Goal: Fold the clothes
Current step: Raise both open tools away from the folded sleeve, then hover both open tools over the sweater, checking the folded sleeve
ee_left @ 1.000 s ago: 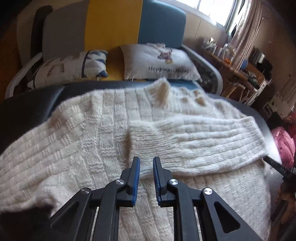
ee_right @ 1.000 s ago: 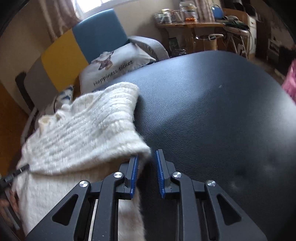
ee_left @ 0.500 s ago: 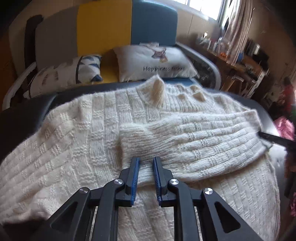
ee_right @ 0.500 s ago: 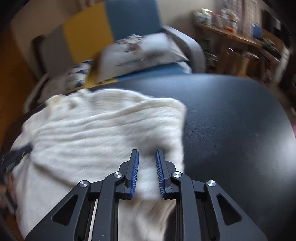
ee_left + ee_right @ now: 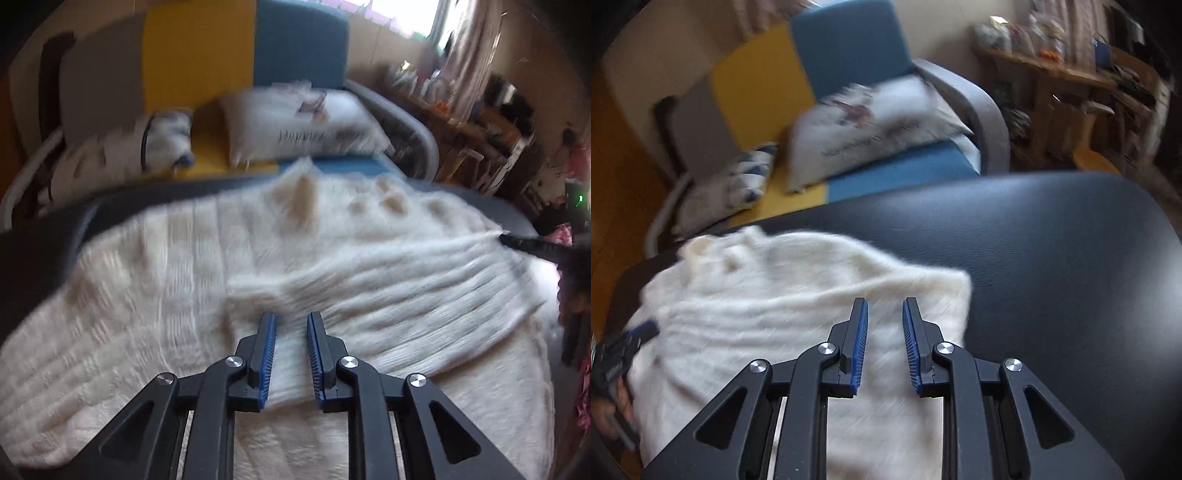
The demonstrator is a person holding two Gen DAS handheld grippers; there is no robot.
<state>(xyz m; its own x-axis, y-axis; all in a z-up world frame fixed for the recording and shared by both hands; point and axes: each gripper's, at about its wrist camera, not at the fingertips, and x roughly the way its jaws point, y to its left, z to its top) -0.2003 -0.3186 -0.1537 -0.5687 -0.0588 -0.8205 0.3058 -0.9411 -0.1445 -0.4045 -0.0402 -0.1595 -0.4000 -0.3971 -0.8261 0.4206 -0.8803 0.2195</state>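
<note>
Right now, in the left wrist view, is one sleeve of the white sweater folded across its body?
Yes, one sleeve lies folded across the body of the white sweater on the black table.

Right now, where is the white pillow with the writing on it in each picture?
Left wrist view: the pillow sits top middle, on the sofa behind the white sweater.
Right wrist view: the pillow sits upper middle, on the same sofa, past the black table.
Shared landmark: the sofa's blue and yellow back, right behind the pillow in both.
</note>
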